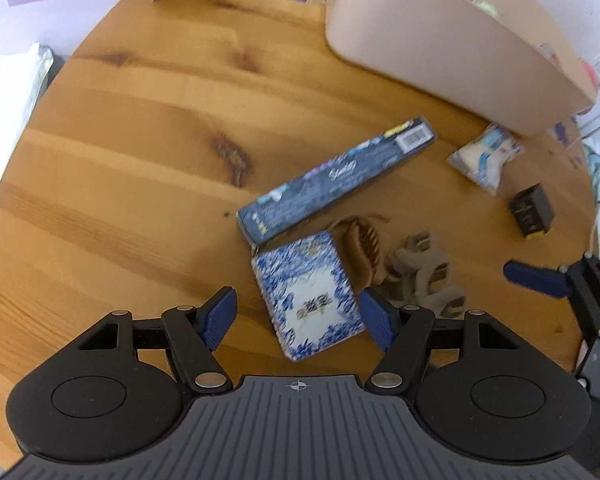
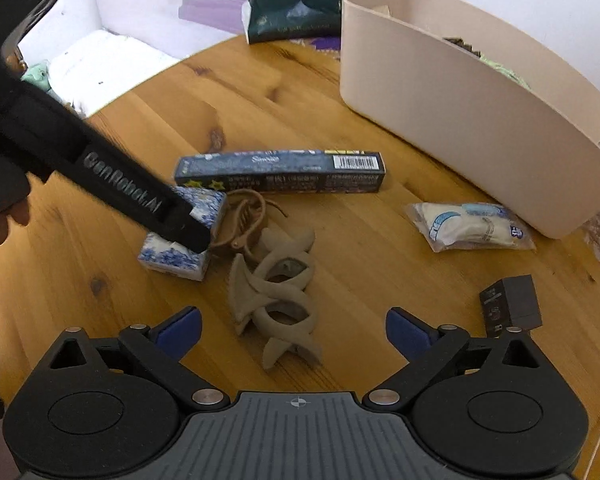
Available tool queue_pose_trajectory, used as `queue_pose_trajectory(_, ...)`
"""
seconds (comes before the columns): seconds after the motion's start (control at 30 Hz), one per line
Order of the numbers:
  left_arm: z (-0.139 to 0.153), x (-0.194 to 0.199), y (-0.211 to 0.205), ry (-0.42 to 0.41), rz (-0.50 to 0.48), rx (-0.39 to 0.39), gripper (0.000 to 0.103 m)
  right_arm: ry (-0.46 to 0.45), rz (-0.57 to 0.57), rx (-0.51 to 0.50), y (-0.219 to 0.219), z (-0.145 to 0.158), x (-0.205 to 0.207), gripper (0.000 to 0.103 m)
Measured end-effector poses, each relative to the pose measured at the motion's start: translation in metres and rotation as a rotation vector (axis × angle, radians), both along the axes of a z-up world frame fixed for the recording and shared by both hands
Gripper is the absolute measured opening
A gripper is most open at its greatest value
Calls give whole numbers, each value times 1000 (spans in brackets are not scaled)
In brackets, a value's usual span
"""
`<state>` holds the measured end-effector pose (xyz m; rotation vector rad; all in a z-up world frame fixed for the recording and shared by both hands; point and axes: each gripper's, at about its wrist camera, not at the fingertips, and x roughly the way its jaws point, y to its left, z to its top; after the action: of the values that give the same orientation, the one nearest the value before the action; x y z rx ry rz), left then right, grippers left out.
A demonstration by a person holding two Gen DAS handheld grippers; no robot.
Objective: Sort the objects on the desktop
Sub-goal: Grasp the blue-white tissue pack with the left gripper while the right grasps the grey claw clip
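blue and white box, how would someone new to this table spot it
Start at the big beige bin on the round wooden table, then come toward the long dark box lying in front of it. The blue and white box lies against that box's left end, beside a brown hair clip; only it has a floral pattern.

Both wrist views look steeply down, sharing the table [image 1: 120,160].
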<state>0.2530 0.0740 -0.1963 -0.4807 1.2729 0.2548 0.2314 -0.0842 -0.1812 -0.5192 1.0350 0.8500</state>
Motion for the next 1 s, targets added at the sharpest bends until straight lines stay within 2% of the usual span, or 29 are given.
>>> queue_pose_trajectory(0.33,-3,1,1,-37,26,-30,69,25,-18,0,1,-10,6,98)
queue_pose_trajectory(0.57,-5,9,-9,-8,2,46,69,29,-43,7,-3,-12,7,95)
queue_pose_trajectory(0.63,-5,8,-11,-5,-7,85,65,34,-52,18,-4,-12,9,92)
queue_pose_trajectory(0.73,-4,6,-16,-10,-34,115,59,35,-64,20,-4,-15,10,87)
queue_pose_trajectory(0.83,-4,5,-20,-10,-57,155,48,53,-67,30,-4,-19,10,77)
queue_pose_trajectory(0.93,-3,-3,-17,-24,-63,153,47,50,-58,49,-5,-18,6,69)
queue_pose_trajectory(1.0,-4,-6,-15,-27,-59,152,47,57,-47,57,-4,-17,4,57)
